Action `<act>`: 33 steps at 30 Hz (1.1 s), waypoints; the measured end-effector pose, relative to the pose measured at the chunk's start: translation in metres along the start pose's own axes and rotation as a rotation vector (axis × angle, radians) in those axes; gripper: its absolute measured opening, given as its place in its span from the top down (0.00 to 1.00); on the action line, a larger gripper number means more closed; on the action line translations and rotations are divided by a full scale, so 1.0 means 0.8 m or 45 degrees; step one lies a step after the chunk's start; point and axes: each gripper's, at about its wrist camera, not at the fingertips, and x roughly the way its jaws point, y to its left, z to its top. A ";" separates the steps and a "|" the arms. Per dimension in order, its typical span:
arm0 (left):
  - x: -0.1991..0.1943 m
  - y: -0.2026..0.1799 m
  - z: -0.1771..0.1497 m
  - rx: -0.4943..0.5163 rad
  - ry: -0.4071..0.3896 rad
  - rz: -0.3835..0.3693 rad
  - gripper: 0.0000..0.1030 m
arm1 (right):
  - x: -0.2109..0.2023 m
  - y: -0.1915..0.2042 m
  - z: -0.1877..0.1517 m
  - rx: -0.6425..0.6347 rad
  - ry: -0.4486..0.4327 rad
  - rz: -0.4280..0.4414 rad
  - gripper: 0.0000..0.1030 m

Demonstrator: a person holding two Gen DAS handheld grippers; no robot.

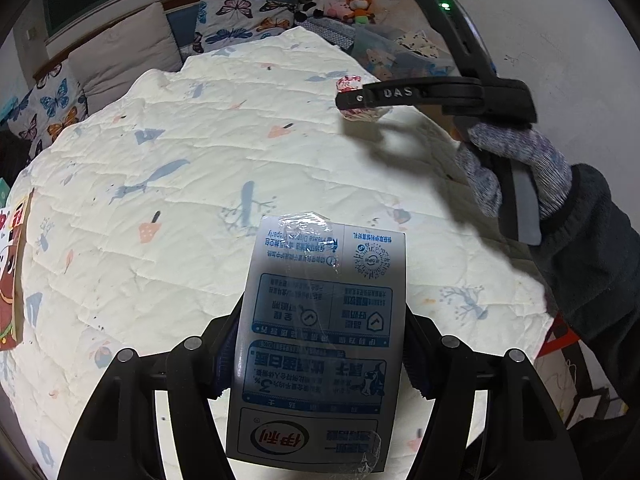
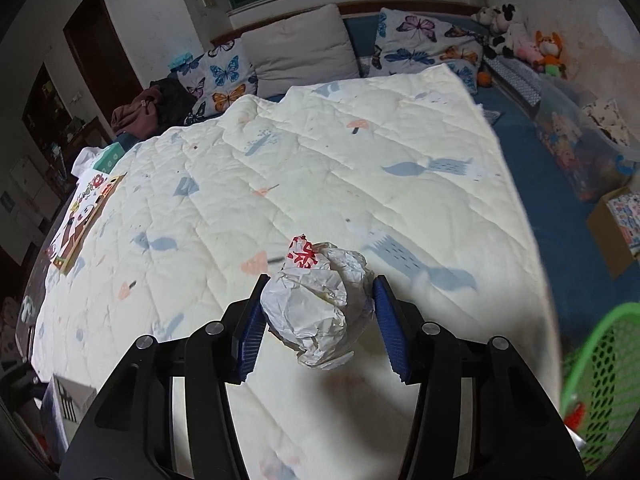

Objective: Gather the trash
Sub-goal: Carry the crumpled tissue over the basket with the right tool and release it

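Observation:
My left gripper (image 1: 320, 344) is shut on a flattened blue-and-white milk carton (image 1: 320, 300), which sticks up between its pads above the quilted bed cover (image 1: 192, 168). In the right wrist view my right gripper (image 2: 318, 320) is shut on a crumpled ball of white paper with red print (image 2: 308, 308), both blue pads (image 2: 252, 332) pressing its sides, lifted off the cover (image 2: 320, 160). The left wrist view also shows the right gripper (image 1: 356, 100) with that paper ball (image 1: 348, 83) at the upper right, held by a gloved hand (image 1: 516, 168).
A green mesh basket (image 2: 600, 368) stands at the lower right beyond the bed's edge. Butterfly pillows (image 2: 424, 40) and plush toys (image 2: 516, 36) line the far end. A picture book (image 2: 86, 216) lies at the cover's left edge. A cardboard box (image 2: 616, 228) sits to the right.

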 end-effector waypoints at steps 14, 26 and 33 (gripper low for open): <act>0.004 -0.071 0.018 0.063 -0.017 -0.063 0.38 | -0.091 -0.049 -0.070 0.057 -0.044 -0.075 0.49; 0.025 -0.152 0.049 0.140 -0.015 -0.166 0.38 | -0.169 -0.125 -0.140 0.165 -0.070 -0.197 0.49; 0.037 -0.198 0.070 0.175 -0.009 -0.218 0.38 | -0.204 -0.175 -0.171 0.241 -0.080 -0.285 0.49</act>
